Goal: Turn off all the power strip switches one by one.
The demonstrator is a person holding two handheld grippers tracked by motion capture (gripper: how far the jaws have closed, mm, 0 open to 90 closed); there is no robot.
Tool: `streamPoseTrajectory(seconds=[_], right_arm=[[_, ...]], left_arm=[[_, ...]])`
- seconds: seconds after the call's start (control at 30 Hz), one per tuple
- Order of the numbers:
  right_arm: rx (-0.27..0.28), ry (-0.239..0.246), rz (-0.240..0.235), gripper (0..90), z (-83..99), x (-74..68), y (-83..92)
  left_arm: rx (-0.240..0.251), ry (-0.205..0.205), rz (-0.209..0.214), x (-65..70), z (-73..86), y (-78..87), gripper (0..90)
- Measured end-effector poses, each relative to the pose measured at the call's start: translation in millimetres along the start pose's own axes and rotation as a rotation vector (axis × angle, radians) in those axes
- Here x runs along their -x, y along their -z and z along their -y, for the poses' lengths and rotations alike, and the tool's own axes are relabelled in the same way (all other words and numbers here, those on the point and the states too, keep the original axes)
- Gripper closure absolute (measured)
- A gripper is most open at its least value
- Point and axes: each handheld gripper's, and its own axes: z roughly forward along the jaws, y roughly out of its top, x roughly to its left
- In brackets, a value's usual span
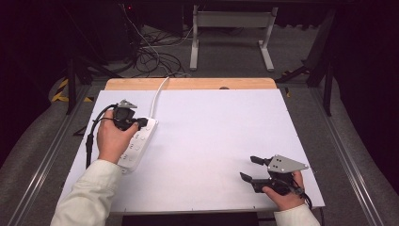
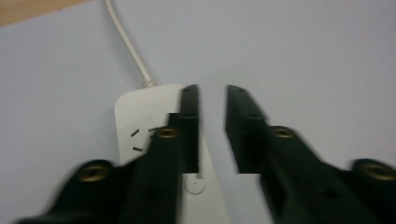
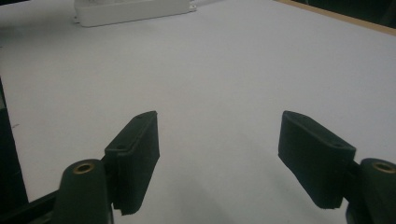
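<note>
1. While the left tool [image 1: 141, 121] is hanging over the far end of the strip [image 1: 137, 146], a hand [image 1: 110, 139] is gripping its body from the near side.
2. That tool's jaws are standing slightly apart in the left gripper view [image 2: 212, 121], with nothing clamped between them; the strip [image 2: 144, 116] is lying below them, and the pads are not pressing on it.
3. The white strip is lying on the left part of the surface [image 1: 211, 141], running from near the person's sleeve [image 1: 89, 193] away toward the far edge at a slight slant.
4. A white cord [image 1: 160, 92] is leaving the strip's far end and is running off over the wooden edge [image 1: 188, 84] at the back; in the left gripper view the cord [image 2: 126, 42] is entering the strip's rounded end.
5. Socket slots [image 2: 136, 140] are showing on the strip's top face beside the left jaw, and a round button [image 2: 194, 185] is sitting lower down between the jaws.
6. The left gripper view is blurring along the jaws' lower parts.
7. The right tool [image 1: 249, 168] is resting near the front right corner of the surface, held in the other hand [image 1: 282, 193], well apart from the strip.
8. Its jaws are standing wide apart [image 3: 217, 158], holding nothing, with bare white surface [image 3: 224, 84] between them.
9. From the right gripper view the strip [image 3: 130, 11] is lying far off at the top edge.
</note>
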Motion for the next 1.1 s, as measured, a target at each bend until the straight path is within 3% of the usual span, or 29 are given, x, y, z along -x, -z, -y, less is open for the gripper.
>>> streamPoseTrajectory(seconds=[0.1,0.3,0.43,0.6,0.93,1.0,1.1], right_arm=[[0.0,0.0,0.0,29.8,-0.1,0.0,0.0],[-0.001,0.001,0.003,29.7,0.3,-1.2,0.6],[-0.001,-0.001,0.007,29.3,0.4,-1.7,2.0],[0.001,-0.001,0.006,28.7,0.8,-2.2,1.4],[0.0,0.0,0.006,28.0,1.1,-2.9,1.5],[0.0,0.001,0.006,28.0,1.1,-3.1,1.5],[0.002,0.001,0.006,27.9,1.3,-3.2,1.8]], left_arm=[[0.083,-0.003,0.036,8.4,3.0,13.6,61.2],[0.144,-0.136,0.084,30.2,13.4,35.1,41.2],[0.216,-0.187,0.123,42.2,30.3,48.0,33.4],[0.288,-0.205,0.147,45.5,55.3,58.4,33.0],[0.294,-0.273,0.232,52.6,115.4,61.9,30.8],[0.312,-0.262,0.241,52.0,125.6,61.9,30.8],[0.346,-0.199,0.271,49.8,142.4,60.5,30.8]])
